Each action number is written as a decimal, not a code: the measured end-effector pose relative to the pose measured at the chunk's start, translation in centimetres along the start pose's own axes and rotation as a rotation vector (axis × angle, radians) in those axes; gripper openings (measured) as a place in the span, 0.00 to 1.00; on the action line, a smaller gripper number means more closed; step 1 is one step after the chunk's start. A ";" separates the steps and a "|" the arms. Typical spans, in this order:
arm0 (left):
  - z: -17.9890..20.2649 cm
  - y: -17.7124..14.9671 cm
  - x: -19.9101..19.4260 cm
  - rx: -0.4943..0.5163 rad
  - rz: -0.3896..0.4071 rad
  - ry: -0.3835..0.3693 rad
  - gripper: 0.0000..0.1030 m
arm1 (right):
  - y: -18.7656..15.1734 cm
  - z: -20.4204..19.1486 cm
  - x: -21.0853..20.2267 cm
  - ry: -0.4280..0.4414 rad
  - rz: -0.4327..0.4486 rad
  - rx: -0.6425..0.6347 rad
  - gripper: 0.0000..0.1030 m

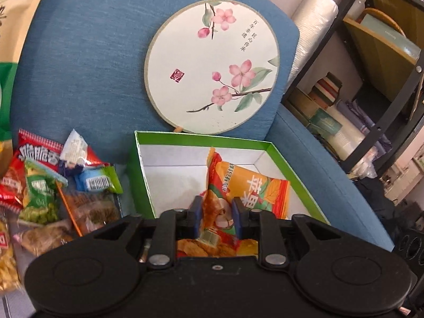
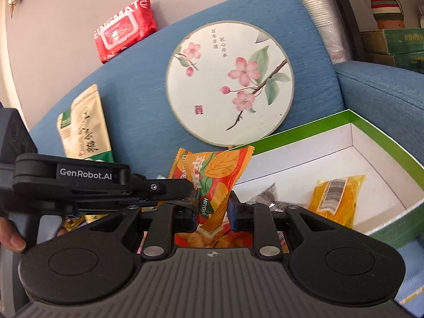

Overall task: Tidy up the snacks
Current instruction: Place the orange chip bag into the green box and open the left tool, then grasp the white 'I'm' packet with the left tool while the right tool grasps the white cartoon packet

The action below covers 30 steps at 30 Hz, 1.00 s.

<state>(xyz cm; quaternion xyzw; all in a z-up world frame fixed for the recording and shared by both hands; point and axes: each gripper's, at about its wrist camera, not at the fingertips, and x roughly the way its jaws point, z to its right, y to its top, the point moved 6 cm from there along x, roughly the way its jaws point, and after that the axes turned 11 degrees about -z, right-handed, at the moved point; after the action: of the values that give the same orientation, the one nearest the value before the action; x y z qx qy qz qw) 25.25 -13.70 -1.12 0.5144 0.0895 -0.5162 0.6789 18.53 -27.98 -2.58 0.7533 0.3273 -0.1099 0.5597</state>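
Note:
An orange snack packet (image 1: 238, 185) with leaf print hangs over a green-rimmed box (image 1: 201, 139) that is white inside. My left gripper (image 1: 217, 206) is shut on the packet's lower part. In the right wrist view the same packet (image 2: 212, 175) stands upright between the pads of my right gripper (image 2: 214, 209), which press on its sides. The left gripper (image 2: 192, 192) reaches in from the left and pinches the packet's left edge. The box (image 2: 384, 129) lies to the right and holds a yellow packet (image 2: 336, 198) and a dark wrapped one (image 2: 267, 196).
A pile of several snack packets (image 1: 42, 185) lies left of the box on the blue sofa. A round flower fan (image 1: 212, 66) leans on the backrest, with a beige pouch (image 2: 82, 127) and a red wipes pack (image 2: 124, 29) further left. A dark shelf (image 1: 371, 79) stands right.

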 end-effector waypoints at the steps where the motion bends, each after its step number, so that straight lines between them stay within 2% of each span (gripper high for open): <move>1: -0.2 0.0 0.1 0.000 0.006 0.021 0.18 | -0.3 0.3 0.3 -0.039 0.002 -0.016 0.52; 2: -0.6 0.0 0.0 -0.010 0.015 0.045 0.68 | -0.6 0.5 0.8 -0.084 -0.018 -0.036 0.83; 3: -1.1 -0.2 -0.4 -0.026 0.034 0.063 0.87 | -1.0 0.7 1.3 -0.129 -0.051 -0.048 0.98; 5: -1.8 -0.7 -1.4 -0.043 0.046 0.056 0.88 | -1.2 0.7 1.3 -0.176 -0.064 -0.073 1.00; 7: -2.9 -1.4 -2.8 -0.055 0.041 0.051 0.88 | -0.7 -0.3 0.0 -0.161 -0.015 -0.105 1.00; 10: -4.5 -3.0 -5.1 -0.051 0.048 0.087 0.90 | -0.8 -2.1 -2.0 -0.128 0.052 -0.150 1.00; 12: -5.6 -4.3 -6.4 -0.057 0.049 0.115 0.97 | -1.6 -3.3 -2.8 -0.116 0.048 -0.182 1.00; 16: -7.6 -6.9 -7.8 -0.092 0.012 0.136 0.99 | -3.4 -5.7 -3.0 -0.056 -0.022 -0.229 1.00; 21: -9.4 -9.7 -8.5 -0.130 -0.022 0.137 0.99 | -5.9 -8.6 -1.6 0.065 -0.202 -0.285 1.00; 24: -10.2 -9.9 -7.9 -0.126 -0.030 0.153 0.97 | -7.4 -9.2 -0.4 0.058 -0.300 -0.293 1.00; 30: -10.6 -8.7 -4.7 -0.173 -0.035 0.095 0.94 | -8.7 -8.2 0.9 0.063 -0.361 -0.256 1.00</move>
<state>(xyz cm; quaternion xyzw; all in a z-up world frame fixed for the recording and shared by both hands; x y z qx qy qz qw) 20.59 -1.89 -8.14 0.4760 0.1750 -0.4934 0.7066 12.23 -18.73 -6.93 0.6083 0.4853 -0.1424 0.6117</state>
